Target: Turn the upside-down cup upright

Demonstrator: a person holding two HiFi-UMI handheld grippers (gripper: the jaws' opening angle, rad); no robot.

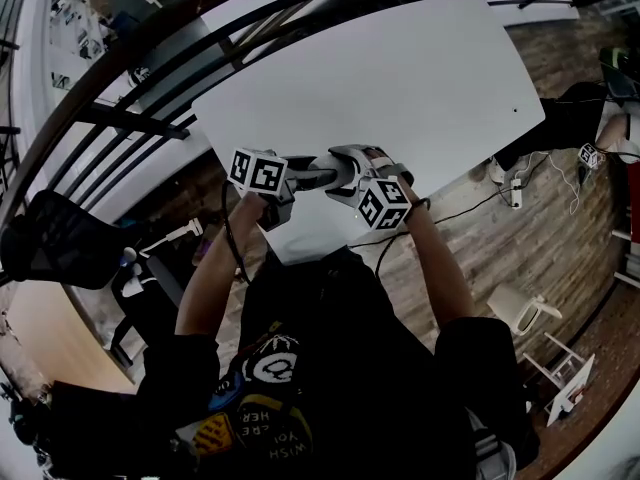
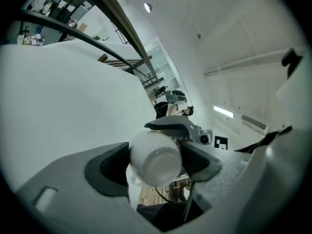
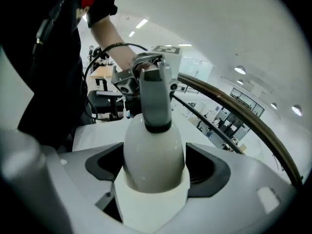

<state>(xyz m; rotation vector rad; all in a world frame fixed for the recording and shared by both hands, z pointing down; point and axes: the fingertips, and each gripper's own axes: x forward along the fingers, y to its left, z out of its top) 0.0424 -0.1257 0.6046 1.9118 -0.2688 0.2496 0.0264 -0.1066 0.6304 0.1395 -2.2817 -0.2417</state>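
Note:
A white cup [image 2: 156, 162] is held in the air over the near edge of the white table [image 1: 400, 78], lying on its side between both grippers. In the left gripper view its ringed base faces the camera. My left gripper [image 2: 156, 165] is shut on it, with a dark pad against each side. In the right gripper view the cup [image 3: 153, 152] fills the gap of my right gripper [image 3: 153, 172], whose pads sit against its sides. One grey finger [image 3: 155, 96] of the left gripper lies across the cup's far end. In the head view the two grippers [image 1: 305, 173] [image 1: 338, 168] meet tip to tip and hide the cup.
A black chair [image 1: 60, 238] stands at the left. A dark railing [image 1: 150, 78] runs along the table's far left side. On the wooden floor to the right are a white stool [image 1: 530, 313] and cables [image 1: 480, 203]. The person's dark torso fills the bottom of the head view.

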